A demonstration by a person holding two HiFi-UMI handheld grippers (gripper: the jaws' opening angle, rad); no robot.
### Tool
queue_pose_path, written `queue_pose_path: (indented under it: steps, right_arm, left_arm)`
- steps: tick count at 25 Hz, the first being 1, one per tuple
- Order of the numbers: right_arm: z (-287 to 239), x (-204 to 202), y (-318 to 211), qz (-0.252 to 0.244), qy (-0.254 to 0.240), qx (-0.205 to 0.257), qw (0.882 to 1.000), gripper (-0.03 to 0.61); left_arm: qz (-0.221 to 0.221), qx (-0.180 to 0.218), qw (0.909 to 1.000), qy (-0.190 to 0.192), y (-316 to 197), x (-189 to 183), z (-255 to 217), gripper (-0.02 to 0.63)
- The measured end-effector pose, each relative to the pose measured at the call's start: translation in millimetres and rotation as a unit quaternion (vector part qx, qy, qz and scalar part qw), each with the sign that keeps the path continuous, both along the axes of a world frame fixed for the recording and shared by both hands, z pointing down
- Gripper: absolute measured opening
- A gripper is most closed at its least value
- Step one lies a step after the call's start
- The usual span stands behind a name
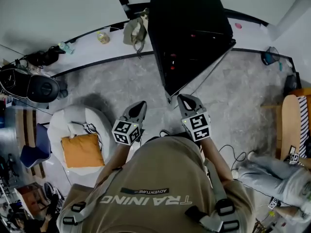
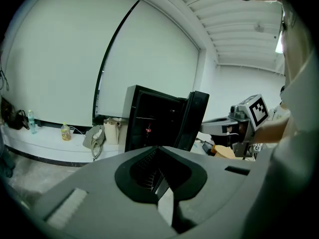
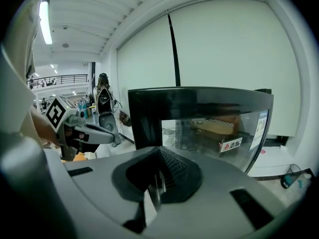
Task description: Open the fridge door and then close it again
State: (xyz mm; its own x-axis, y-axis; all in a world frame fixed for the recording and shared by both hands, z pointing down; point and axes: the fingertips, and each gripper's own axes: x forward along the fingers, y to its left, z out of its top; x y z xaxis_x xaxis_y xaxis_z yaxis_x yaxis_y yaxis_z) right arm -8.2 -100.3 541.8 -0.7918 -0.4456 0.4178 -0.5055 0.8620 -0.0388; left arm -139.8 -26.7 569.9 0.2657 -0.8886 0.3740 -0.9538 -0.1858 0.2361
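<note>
**Fridge** (image 1: 189, 33). Black upright cabinet, standing against the white wall ledge. Interior dark, with a small red light inside.

**Door** (image 2: 195, 118). Glass-fronted with a dark frame, swung well out from the cabinet. Its free edge points toward the person. Sticker (image 3: 232, 144) low on the glass. The opening step looks done and closing remains.

**Left gripper** (image 1: 137, 111). In front of the fridge, short of the door's free edge and apart from it. Jaws pressed together, nothing between them.

**Right gripper** (image 1: 188, 103). Just beside the door's free edge, facing the glass; contact cannot be told. Jaws likewise together and empty.

**Handling, judged.** The door is rigid, probably moderately heavy, and turns on a fixed hinge.
- The glass is smooth, likely slippery, and better not struck.
- Press on the frame at the free edge, far from the hinge, where least force is needed.
- No grasp is needed to close it; a flat push with closed jaws should serve.
- Ease off near the seal to avoid a slam.

**Surroundings.**
- Bag (image 1: 135, 30) and bottle (image 1: 102, 37) on the ledge, left of the fridge.
- Beanbag (image 1: 63, 125) with an orange cushion (image 1: 81, 150), well left of the fridge and nearer the person.
</note>
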Motion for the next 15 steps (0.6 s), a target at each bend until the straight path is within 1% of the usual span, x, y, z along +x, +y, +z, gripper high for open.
queue_pose_path:
  steps: [3,5,10,15]
  right_arm:
    - [0,-8,-7,-0.001,0.002,0.003,1.0,-0.005]
    - [0,-13,-10,-0.007,0.005,0.004,1.0,-0.005]
    - [3,-27,-21,-0.028,0.008,0.0,1.0,-0.005]
    - [3,-41,-34,-0.047,0.001,0.0,0.999,-0.005]
  left_arm:
    - [0.005,-0.002,1.0,-0.002,1,-5,4,0.0]
    - [0.001,-0.004,1.0,-0.001,1,-9,6,0.0]
    - [-0.023,-0.007,0.9997,0.006,0,-15,6,0.0]
    - [-0.048,-0.004,0.9988,-0.01,-4,-26,2,0.0]
